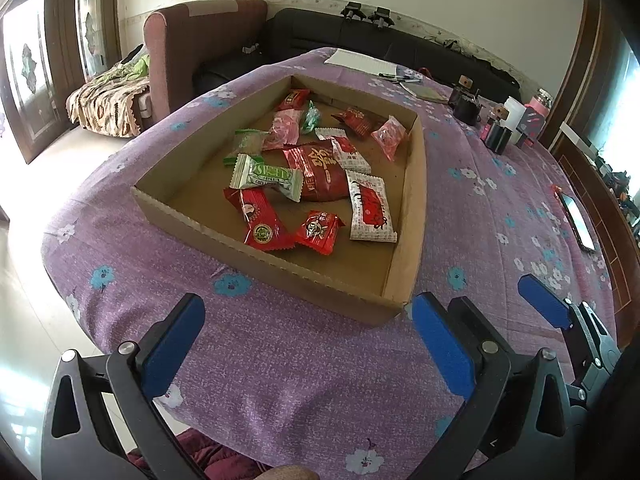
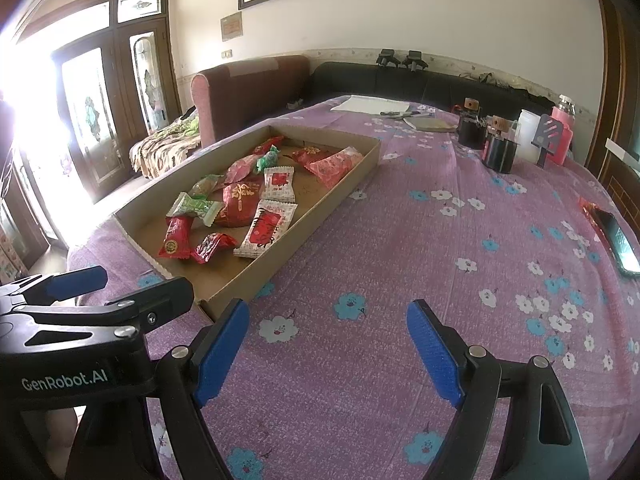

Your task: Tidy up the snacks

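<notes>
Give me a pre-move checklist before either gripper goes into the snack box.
1. Left gripper open and empty: ok.
2. Right gripper open and empty: ok.
3. Both grippers short of the cardboard box, touching nothing: ok.
4. Snacks inside the box, none on the tablecloth nearby: ok.
5. Snacks lying apart for a clean pick: not ok; the green packet overlaps the big red bag.
6. Where sorted snacks should go: cannot tell.
</notes>
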The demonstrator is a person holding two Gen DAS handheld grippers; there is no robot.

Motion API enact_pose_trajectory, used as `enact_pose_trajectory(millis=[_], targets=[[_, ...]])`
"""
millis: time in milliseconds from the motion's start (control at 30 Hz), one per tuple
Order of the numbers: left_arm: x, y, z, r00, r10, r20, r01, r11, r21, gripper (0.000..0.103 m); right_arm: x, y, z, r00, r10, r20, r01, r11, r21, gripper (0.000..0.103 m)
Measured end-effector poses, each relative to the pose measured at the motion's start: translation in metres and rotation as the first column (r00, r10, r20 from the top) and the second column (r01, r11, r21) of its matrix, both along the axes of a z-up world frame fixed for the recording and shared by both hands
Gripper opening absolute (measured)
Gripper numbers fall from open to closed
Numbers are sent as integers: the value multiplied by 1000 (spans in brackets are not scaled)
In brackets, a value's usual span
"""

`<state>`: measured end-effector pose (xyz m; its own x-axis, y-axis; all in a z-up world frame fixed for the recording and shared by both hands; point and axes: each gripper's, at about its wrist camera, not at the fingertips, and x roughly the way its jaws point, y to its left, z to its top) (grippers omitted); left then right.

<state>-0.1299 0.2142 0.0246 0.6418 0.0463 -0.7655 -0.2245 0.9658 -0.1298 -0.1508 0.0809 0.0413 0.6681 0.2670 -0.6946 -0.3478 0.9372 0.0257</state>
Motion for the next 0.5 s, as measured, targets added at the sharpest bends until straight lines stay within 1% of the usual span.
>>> enact_pose_trajectory(millis=[267,500], targets=[[0,0,0,1000,4,6,-4,1000,2,103,0,0,0,1000,1,0,-1,1000,0,83],[-2,6,5,999,35,23,-35,999,9,103,-1,-1,-1,1000,6,3,-6,1000,3,83]])
